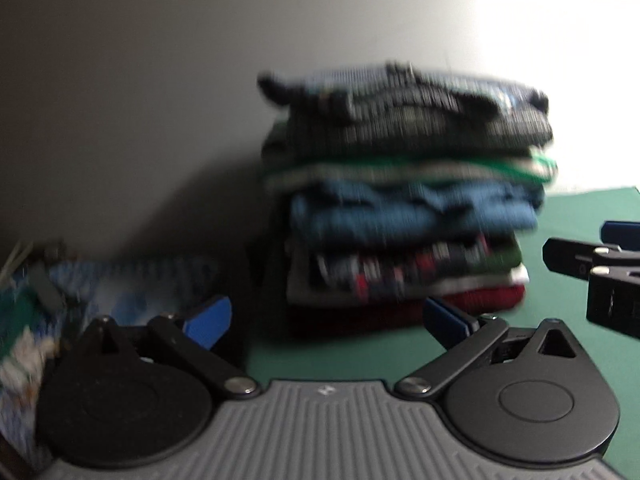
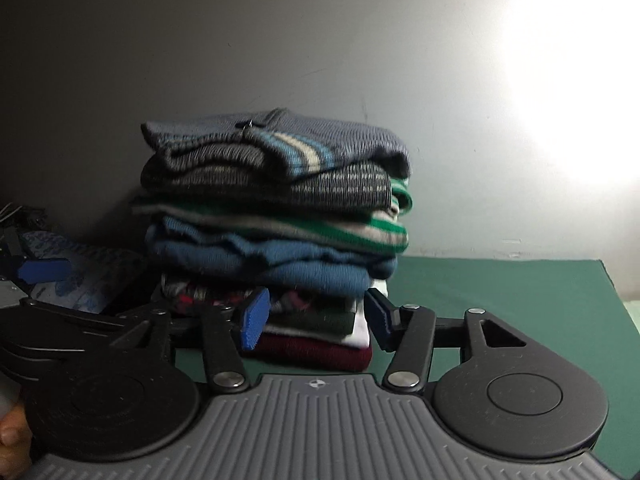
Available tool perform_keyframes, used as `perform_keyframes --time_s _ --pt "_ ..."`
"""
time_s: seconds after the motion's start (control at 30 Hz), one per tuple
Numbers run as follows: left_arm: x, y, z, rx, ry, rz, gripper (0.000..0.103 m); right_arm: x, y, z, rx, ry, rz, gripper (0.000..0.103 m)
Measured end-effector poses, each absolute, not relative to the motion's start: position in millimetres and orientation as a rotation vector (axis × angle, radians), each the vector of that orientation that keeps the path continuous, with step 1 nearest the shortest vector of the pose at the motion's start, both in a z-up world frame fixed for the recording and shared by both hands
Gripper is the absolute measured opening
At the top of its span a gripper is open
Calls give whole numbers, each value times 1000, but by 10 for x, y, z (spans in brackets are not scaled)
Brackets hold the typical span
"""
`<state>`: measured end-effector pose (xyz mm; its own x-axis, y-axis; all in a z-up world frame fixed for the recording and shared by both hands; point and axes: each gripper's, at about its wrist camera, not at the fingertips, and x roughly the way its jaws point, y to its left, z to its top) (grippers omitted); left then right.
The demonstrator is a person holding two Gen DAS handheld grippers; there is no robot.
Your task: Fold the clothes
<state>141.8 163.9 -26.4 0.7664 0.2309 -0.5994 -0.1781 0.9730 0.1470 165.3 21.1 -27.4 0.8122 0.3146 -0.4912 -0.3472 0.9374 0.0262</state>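
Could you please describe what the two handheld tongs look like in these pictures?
Both the left tongs and right tongs have blue ribbed pads on black link arms with silver pivot pins, round black housings, and a grey ridged body bearing a small round emblem.

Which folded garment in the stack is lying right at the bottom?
The dark red knit, flat on the green table cover under every other garment; the grey zip-neck sweater tops the stack.
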Motion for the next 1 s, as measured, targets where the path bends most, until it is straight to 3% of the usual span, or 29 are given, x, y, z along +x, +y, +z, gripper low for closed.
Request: perform_keyframes --time_s 0.07,0.3,0.67,1.0 --pt "1281 1602 -364 79 704 234 103 1467 93 -324 -76 542 335 70" --pt "1052 1534 -605 14 799 265 103 1028 -91 -570 -62 656 281 80" --pt "451 1203 -358 0 740 385 103 771 -410 -498 -54 707 266 81" --pt "29 906 -278 -68 749 440 103 430 -790 -399 -49 634 313 80"
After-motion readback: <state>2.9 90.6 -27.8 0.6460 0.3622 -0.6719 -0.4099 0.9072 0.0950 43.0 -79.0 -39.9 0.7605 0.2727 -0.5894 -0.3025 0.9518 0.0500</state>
